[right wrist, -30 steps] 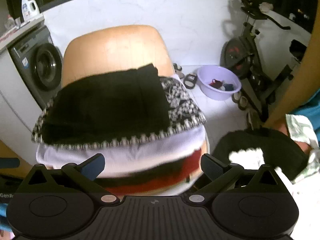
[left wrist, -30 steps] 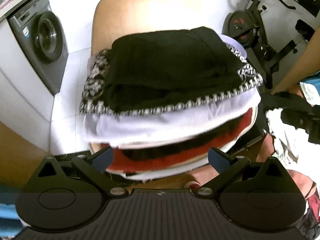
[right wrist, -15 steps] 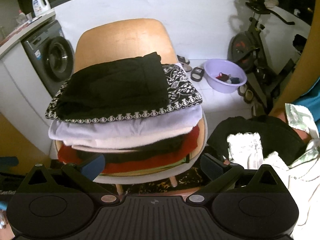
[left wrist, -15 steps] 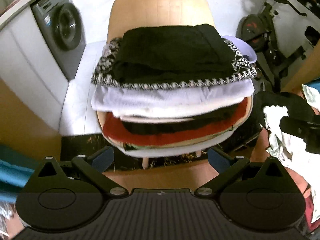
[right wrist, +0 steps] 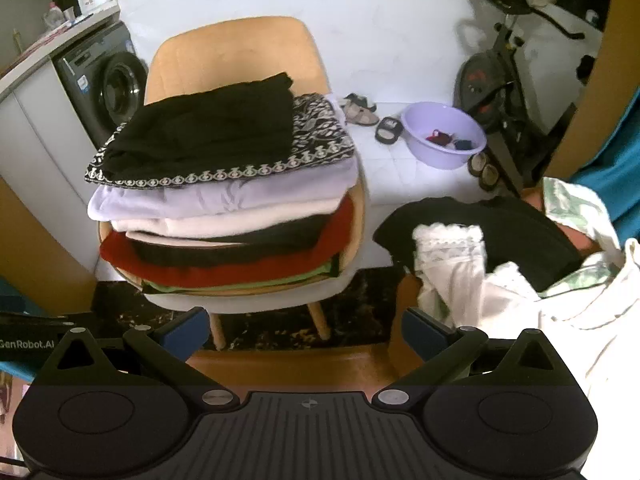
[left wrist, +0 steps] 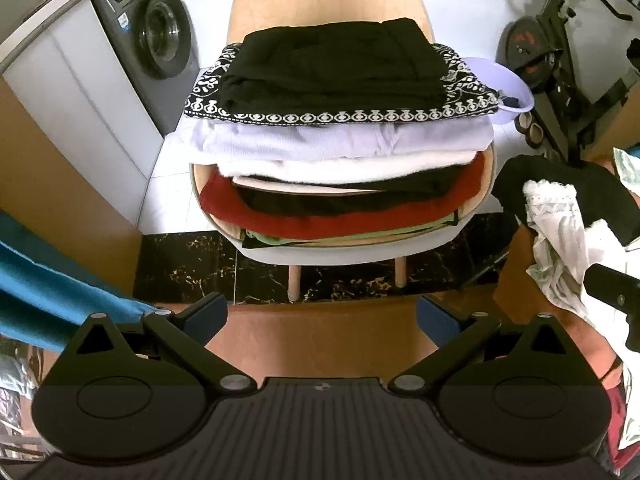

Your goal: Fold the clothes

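Left gripper [left wrist: 320, 314] was spread wide, nothing between its fingers; right gripper [right wrist: 304, 330] likewise spread and empty. Ahead of both, past a strip of wood floor, stood a chair [left wrist: 360, 254] carrying a stack [left wrist: 340, 152] of folded clothes: green and red low down, white and lilac in the middle, a patterned piece, a black piece [right wrist: 208, 132] on top. Right of the right gripper lay a heap [right wrist: 492, 248] of unfolded white and black garments. Farther off: washer [right wrist: 100, 84] to the left, basin [right wrist: 442, 136] and bike [right wrist: 504, 84] to the right.

Left claw [left wrist: 320, 316] and right claw [right wrist: 304, 330] both gape empty.
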